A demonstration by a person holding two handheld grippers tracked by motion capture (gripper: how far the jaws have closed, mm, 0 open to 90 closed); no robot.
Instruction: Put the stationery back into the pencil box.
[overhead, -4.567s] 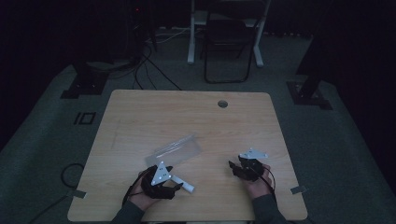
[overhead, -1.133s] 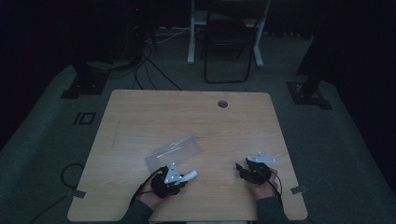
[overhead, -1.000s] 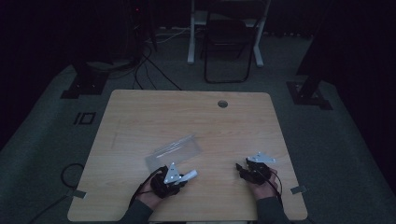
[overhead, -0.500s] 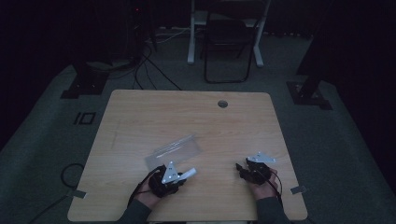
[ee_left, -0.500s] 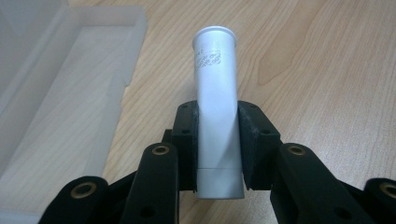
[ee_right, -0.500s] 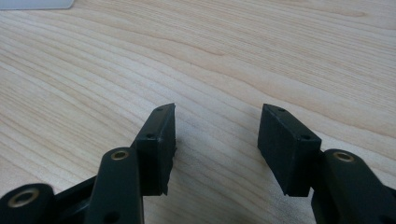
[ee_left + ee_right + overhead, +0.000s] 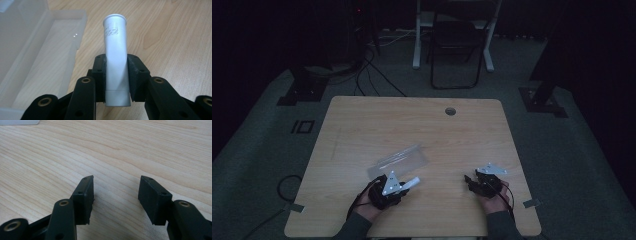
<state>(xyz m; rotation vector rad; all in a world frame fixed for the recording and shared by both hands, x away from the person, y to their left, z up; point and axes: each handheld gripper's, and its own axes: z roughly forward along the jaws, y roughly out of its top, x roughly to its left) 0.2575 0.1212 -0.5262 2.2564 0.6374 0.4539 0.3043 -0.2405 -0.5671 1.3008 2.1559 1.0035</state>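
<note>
The left hand-held gripper (image 7: 117, 75) is clamped on a tube (image 7: 115, 50) held above the bench (image 7: 362, 125). The open box (image 7: 37, 62) lies at its 10 o'clock. I judge boxing comes next: align tube lengthwise, lower, release. The right hand-held gripper (image 7: 115, 195) stands apart, empty.

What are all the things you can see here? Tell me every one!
Table: one, light wood, middle of the room, round hole near its far edge.
Clear box: one, see-through plastic, open, on the table beside the left claw.
Tube: one, white, held off the table.
Chair: one, dark, beyond the table.
Cables: several, dark, on the floor.
Left claw: black, shut on the tube.
Right claw: black, open above bare wood.
</note>
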